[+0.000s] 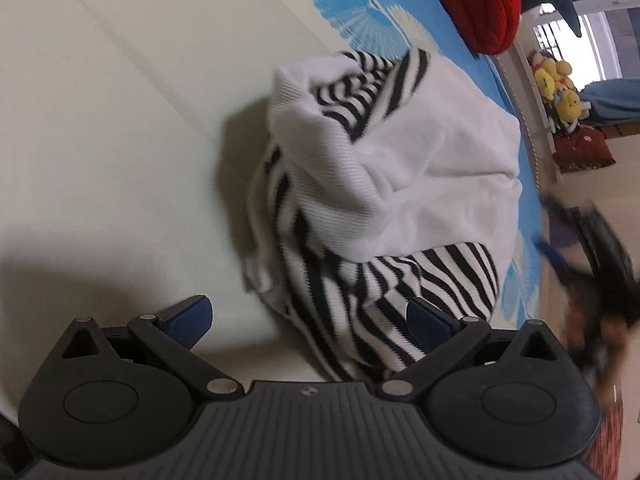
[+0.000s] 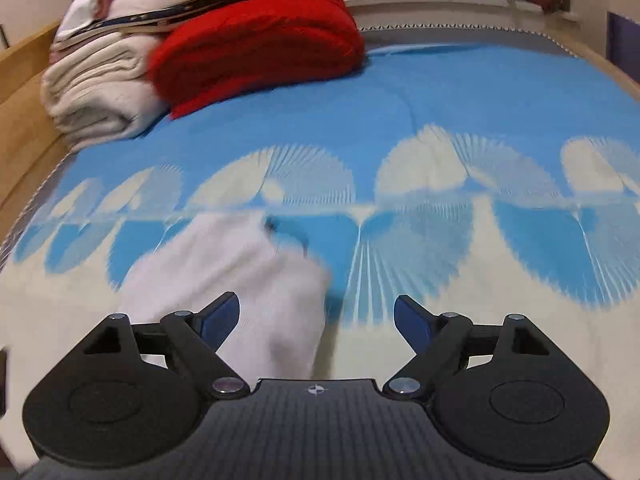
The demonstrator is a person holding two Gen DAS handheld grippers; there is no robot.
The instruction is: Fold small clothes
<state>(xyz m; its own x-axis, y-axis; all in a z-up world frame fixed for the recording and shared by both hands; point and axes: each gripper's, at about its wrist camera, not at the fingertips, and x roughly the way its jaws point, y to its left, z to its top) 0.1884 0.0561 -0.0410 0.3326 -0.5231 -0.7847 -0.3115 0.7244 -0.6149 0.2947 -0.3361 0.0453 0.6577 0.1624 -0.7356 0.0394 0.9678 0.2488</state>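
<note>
Hovering over the bed [image 2: 460, 92], we hold both tongs, left [image 1: 310, 320] and right [image 2: 316, 320], spread wide, gripping nothing. Our black-and-white striped garment [image 1: 360, 184] lies crumpled on the bedspread, apparently unfolded; smoothing and folding seem to remain, a red blanket [image 2: 256, 44] stacked beyond.

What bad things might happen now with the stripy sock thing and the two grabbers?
The striped garment lies bunched, so the open left gripper might pinch several layers together and fold it crooked. The right gripper is also open, with white cloth blurred below it, so a grab could miss the edge.
</note>
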